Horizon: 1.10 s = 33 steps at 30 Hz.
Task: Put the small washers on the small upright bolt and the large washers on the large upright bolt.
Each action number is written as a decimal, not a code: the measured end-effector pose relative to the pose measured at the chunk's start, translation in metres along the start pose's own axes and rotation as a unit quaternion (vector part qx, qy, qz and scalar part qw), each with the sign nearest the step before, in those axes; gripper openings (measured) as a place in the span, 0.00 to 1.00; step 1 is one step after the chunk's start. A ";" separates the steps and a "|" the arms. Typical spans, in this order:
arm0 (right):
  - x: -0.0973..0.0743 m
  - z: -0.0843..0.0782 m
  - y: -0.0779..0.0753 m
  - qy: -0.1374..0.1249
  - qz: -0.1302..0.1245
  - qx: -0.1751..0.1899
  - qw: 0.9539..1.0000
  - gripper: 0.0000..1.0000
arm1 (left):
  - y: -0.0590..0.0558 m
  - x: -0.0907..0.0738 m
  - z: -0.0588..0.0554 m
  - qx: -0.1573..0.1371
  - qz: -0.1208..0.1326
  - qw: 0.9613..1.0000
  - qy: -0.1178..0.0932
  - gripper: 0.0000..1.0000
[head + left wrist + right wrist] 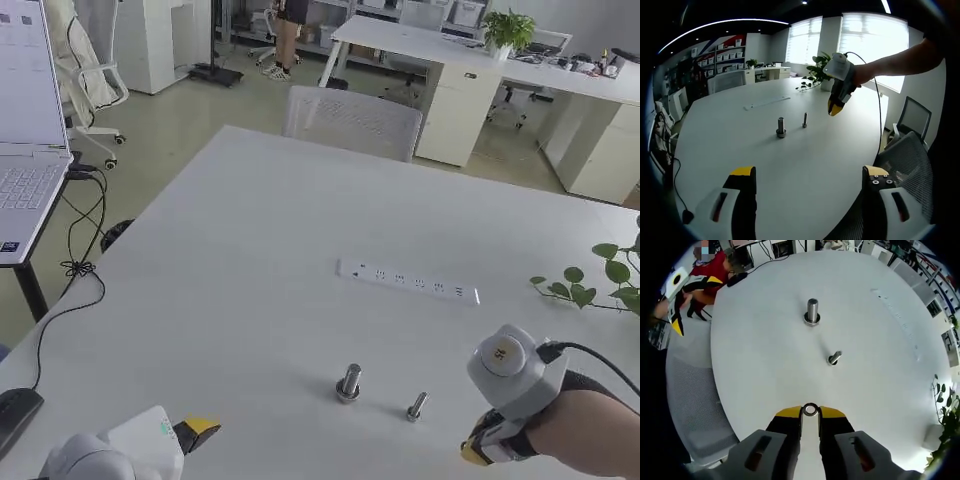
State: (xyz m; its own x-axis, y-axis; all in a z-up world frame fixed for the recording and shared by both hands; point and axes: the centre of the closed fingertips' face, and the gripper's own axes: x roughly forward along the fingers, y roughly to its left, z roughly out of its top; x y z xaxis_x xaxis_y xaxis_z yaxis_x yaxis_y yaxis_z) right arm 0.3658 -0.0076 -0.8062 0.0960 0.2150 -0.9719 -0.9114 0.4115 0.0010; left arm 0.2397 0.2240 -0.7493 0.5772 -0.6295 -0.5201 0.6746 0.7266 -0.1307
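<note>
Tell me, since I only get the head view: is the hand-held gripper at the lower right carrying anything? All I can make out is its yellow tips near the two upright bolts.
Observer: Yes. In the right gripper view the right hand-held gripper pinches a small metal ring, a washer, between its closed tips.
Operator: And the one peeking in at the bottom left, does it hold one too?
Observer: No. The left gripper view shows the left hand-held gripper with its jaws wide apart and nothing between them.
</note>
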 end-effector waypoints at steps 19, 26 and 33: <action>0.000 0.017 -0.014 -0.006 -0.002 -0.006 1.000 0.14 | 0.001 -0.001 -0.002 -0.002 0.004 1.000 0.001 0.86; 0.002 0.024 -0.019 -0.007 -0.003 -0.010 1.000 0.14 | 0.001 0.000 -0.002 -0.005 0.007 1.000 0.000 0.86; 0.004 0.032 -0.027 -0.008 -0.004 -0.015 1.000 0.14 | 0.002 0.003 0.000 -0.003 0.006 1.000 -0.002 0.86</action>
State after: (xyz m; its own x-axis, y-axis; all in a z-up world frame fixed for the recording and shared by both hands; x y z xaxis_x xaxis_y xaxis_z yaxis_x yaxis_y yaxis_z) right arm 0.4034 0.0102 -0.8022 0.1097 0.2251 -0.9681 -0.9223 0.3863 -0.0146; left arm 0.2433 0.2235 -0.7509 0.5869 -0.6221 -0.5182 0.6646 0.7357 -0.1305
